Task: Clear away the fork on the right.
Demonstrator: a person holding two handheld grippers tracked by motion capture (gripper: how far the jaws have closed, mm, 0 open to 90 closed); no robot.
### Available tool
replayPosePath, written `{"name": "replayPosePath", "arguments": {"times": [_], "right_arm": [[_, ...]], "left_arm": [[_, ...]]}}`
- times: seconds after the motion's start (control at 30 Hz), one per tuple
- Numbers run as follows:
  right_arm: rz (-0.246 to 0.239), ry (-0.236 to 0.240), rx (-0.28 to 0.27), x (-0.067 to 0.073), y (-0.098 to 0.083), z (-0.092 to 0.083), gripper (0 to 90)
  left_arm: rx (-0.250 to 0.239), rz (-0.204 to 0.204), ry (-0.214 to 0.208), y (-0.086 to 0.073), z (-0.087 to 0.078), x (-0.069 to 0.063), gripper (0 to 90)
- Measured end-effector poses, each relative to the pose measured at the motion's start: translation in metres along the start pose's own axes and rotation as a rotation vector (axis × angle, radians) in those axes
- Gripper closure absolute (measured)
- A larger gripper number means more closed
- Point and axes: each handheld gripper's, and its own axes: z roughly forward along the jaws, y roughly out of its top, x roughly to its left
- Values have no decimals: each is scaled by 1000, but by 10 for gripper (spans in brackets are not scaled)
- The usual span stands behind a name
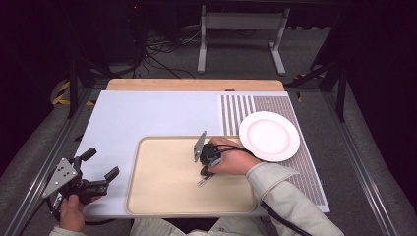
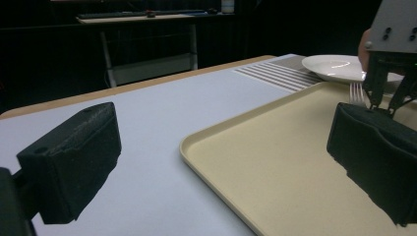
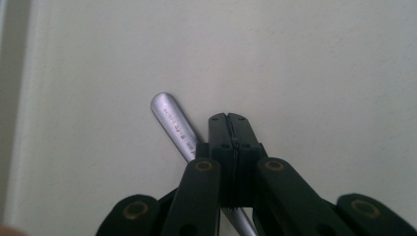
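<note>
Over the beige tray (image 1: 162,191), right gripper (image 3: 228,118) jaws pressed together, fork (image 3: 172,123) handle passing beneath them; grip unclear. Left gripper (image 1: 101,169) wide open, empty.

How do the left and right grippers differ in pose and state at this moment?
The left gripper is open, jaws wide apart, off the tray at the table's near left edge; the right gripper is shut on the fork and points down over the tray. Both are hand-held.

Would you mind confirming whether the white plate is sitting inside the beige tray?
No, the white plate rests on the striped mat, just beyond the tray's right rim.
</note>
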Motion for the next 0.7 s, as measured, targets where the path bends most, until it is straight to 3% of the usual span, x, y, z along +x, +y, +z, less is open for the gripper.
{"name": "replayPosePath", "arguments": {"times": [0.27, 0.7], "right_arm": [[-17, 24, 35, 23, -16, -6, 900], [7, 37, 66, 41, -43, -16, 900]], "left_arm": [[3, 2, -3, 0, 1, 0, 6], [4, 4, -3, 0, 1, -1, 6]]}}
